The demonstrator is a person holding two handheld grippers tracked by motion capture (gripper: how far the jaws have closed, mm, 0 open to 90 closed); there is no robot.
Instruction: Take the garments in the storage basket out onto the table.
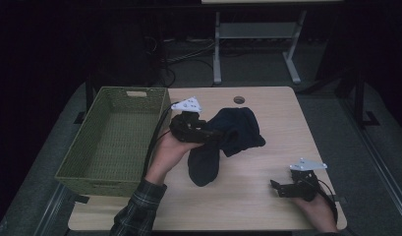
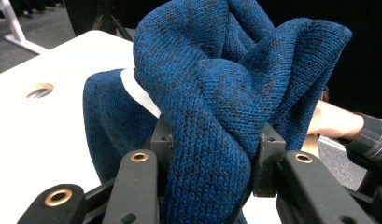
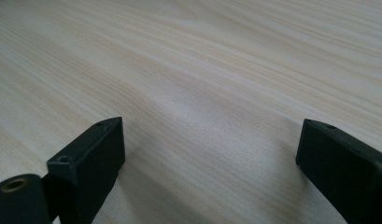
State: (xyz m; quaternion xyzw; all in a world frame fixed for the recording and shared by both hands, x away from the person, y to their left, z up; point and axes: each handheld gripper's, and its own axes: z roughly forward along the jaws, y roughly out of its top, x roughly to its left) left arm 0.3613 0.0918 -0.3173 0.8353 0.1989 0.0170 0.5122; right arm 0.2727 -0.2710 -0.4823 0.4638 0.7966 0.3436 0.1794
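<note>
Knitwear (image 1: 228,135) — a dark blue bundle — hangs bunched from your left gripper (image 1: 208,133), part trailing down to the table (image 1: 267,196) near its middle. In the left gripper view the jaws are clamped on a thick fold of it (image 2: 212,154), which is why the rest drapes and crumples above rather than lying flat. You've taken it near one end, so its weight pulls a long tail downward. The basket (image 1: 110,142) sits just left of that hand, open and seemingly empty — likely where it goes. Your right gripper (image 1: 278,188) rests low at the near right, well apart from the cloth, jaws spread wide over bare wood and holding nothing.
</note>
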